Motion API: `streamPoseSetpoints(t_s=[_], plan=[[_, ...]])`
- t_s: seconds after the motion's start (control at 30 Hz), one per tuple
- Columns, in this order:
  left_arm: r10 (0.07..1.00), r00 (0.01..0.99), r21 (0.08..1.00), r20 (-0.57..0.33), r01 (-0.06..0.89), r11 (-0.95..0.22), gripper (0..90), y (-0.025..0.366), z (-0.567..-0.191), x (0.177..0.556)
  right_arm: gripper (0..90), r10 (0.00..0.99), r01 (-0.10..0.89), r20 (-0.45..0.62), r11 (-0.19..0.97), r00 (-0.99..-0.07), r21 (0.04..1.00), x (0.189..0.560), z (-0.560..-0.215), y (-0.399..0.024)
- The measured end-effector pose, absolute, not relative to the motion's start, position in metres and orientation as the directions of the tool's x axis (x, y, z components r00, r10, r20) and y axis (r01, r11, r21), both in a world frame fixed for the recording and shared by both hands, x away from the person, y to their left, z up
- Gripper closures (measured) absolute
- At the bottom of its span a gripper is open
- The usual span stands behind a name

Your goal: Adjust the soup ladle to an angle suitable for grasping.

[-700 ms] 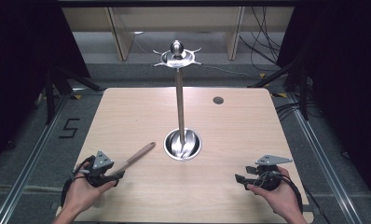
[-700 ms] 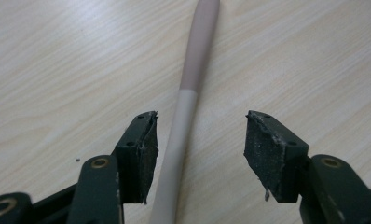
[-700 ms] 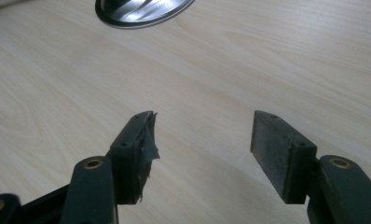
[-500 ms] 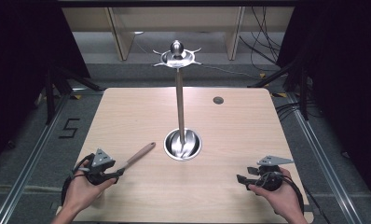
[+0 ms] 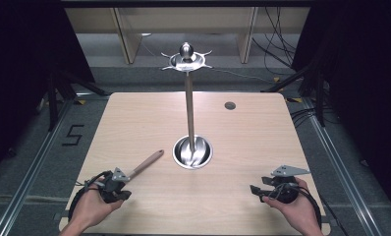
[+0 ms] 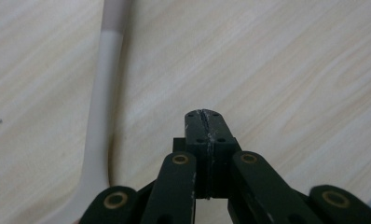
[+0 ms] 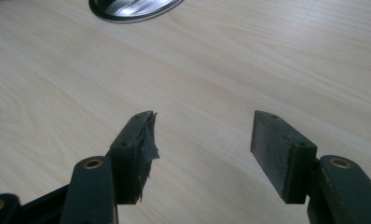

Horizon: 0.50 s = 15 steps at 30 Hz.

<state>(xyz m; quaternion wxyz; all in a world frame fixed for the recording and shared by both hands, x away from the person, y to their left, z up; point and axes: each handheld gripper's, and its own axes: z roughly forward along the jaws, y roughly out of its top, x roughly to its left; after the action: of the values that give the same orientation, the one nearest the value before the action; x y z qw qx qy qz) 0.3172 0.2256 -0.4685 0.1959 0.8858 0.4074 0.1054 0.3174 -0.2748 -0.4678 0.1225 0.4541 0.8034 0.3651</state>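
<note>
On the table (image 5: 262, 132) there is one wooden stick (image 5: 145, 164), one metal stand (image 5: 189, 118) and two grippers. The left gripper (image 5: 126, 177) has its jaws together, empty, with the stick just beside it. The right gripper (image 5: 254, 189) has its jaws wide apart and holds nothing.

A pale wooden table (image 5: 262, 142) carries a tall metal stand (image 5: 188, 105) on a round shiny base — a wooden-handled utensil (image 5: 145, 163) lies well left of it. A small dark hole (image 5: 230, 105) marks the far right — grey floor all around.
</note>
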Motion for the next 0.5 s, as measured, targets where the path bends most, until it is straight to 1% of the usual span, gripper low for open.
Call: streamPoseSetpoints(t_s=[0.03,0.1,0.2,0.27,0.3,0.43,0.47,0.5], plan=[[0.764,0.644,0.396,0.04,0.691,-0.604,89.1,0.227,-0.47,0.318,40.4,0.821,0.645,0.143,0.313,-0.553,0.697,0.318,-0.468,-0.275],[0.775,0.631,0.365,0.035,0.714,-0.598,89.1,0.228,-0.473,0.318,40.4,0.819,0.647,0.144,0.317,-0.555,0.694,0.318,-0.469,-0.275],[0.785,0.616,0.308,0.062,0.736,-0.603,89.1,0.23,-0.475,0.318,40.4,0.816,0.645,0.147,0.316,-0.559,0.695,0.319,-0.469,-0.275],[0.776,0.626,0.297,0.078,0.728,-0.618,89.1,0.233,-0.475,0.319,40.4,0.816,0.647,0.148,0.317,-0.559,0.694,0.319,-0.469,-0.276],[0.777,0.623,0.274,0.09,0.735,-0.62,89.1,0.236,-0.476,0.32,40.4,0.818,0.652,0.153,0.313,-0.555,0.691,0.319,-0.469,-0.275],[0.786,0.605,0.258,0.123,0.746,-0.614,89.0,0.241,-0.478,0.321,40.4,0.814,0.639,0.14,0.323,-0.564,0.698,0.319,-0.469,-0.275],[0.787,0.6,0.24,0.144,0.751,-0.615,89.0,0.244,-0.477,0.323,40.4,0.813,0.641,0.143,0.323,-0.565,0.697,0.319,-0.469,-0.274],[0.792,0.591,0.249,0.155,0.752,-0.61,89.0,0.246,-0.477,0.324,40.4,0.813,0.641,0.143,0.322,-0.564,0.697,0.319,-0.469,-0.274]])
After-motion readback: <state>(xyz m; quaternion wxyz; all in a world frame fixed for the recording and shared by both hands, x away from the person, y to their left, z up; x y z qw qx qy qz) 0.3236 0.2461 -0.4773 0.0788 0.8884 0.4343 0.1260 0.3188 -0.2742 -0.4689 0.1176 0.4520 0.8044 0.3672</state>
